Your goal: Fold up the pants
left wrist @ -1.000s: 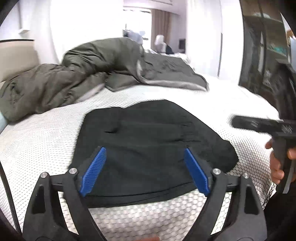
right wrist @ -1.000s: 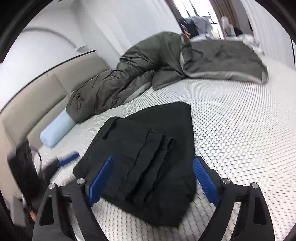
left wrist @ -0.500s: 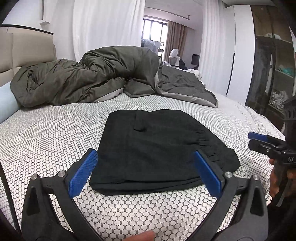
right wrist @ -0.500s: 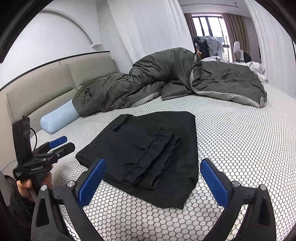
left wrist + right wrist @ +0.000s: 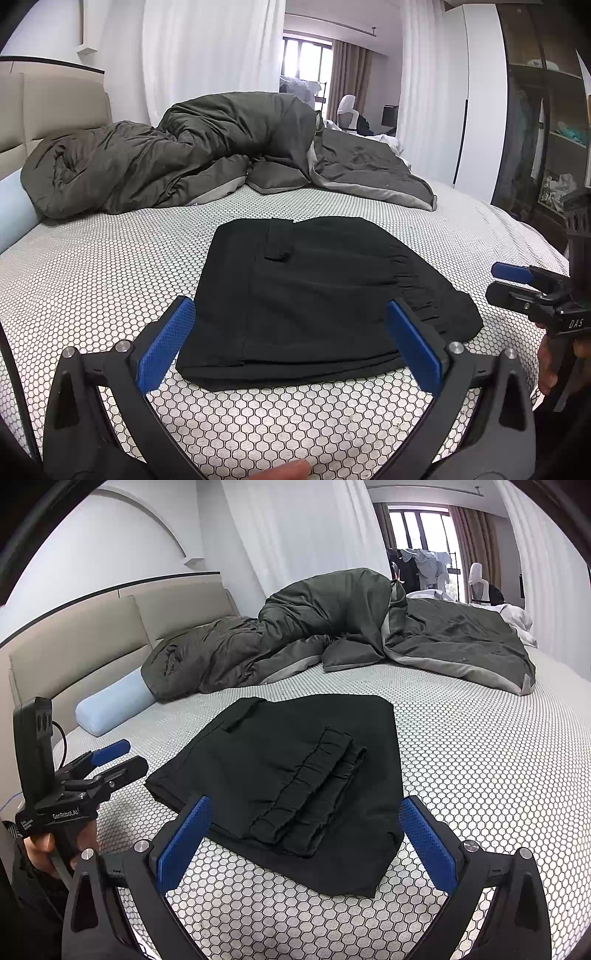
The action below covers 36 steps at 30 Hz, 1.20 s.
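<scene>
We held the left hand-held gripper [image 5: 290, 349] with its jaws spread wide and nothing between the blue pads [image 5: 165, 351], tilted down toward the bed [image 5: 110, 280]. Just ahead of it lay the pants [image 5: 317, 299], black and folded into a compact rectangle on the honeycomb-patterned sheet, their near edge lying between and slightly beyond the two fingers without touching them. The right hand-held gripper [image 5: 306, 840] was likewise wide open and empty, and the pants [image 5: 280, 768] sat directly in front of it, with the gathered waistband [image 5: 314, 790] stacked in layers on top and nearest to its jaws. From the left view we saw the other hand-held gripper off to the right side of the pants, apart from the fabric, held by a hand [image 5: 554, 354]. From the right view the left one appeared off to the left, also clear of the cloth. Farther beyond both lay a crumpled dark green duvet [image 5: 332, 627], and a pale blue bolster [image 5: 114, 705] rested against the headboard [image 5: 74, 646].
</scene>
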Tool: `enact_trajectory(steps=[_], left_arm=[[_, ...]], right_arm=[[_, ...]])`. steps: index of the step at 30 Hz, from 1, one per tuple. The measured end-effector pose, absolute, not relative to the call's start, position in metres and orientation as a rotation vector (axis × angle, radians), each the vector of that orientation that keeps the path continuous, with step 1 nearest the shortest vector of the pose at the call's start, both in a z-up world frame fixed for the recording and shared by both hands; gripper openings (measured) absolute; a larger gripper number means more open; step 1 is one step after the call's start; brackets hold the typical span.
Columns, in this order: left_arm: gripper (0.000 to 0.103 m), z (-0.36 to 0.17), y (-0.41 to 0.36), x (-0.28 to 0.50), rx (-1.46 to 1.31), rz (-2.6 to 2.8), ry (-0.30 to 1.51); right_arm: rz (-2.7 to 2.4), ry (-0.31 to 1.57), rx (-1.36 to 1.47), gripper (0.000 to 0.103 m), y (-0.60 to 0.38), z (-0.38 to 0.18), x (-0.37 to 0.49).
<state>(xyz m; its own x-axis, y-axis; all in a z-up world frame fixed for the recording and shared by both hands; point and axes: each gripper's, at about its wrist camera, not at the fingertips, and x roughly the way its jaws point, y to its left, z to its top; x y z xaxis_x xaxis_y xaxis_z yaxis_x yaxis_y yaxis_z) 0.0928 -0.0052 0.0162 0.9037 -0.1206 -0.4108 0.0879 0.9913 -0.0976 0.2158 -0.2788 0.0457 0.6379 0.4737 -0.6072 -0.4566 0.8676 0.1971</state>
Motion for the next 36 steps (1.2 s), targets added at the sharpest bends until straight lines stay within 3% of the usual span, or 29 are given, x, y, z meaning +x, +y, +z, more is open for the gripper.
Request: enact_trajectory(steps=[36], left_arm=[[0.102, 0.0173, 0.0031, 0.0960, -0.064, -0.110, 0.426]], right_arm=[[0.532, 0.713, -0.006, 0.103, -0.2785, 0.0399, 0.2199]])
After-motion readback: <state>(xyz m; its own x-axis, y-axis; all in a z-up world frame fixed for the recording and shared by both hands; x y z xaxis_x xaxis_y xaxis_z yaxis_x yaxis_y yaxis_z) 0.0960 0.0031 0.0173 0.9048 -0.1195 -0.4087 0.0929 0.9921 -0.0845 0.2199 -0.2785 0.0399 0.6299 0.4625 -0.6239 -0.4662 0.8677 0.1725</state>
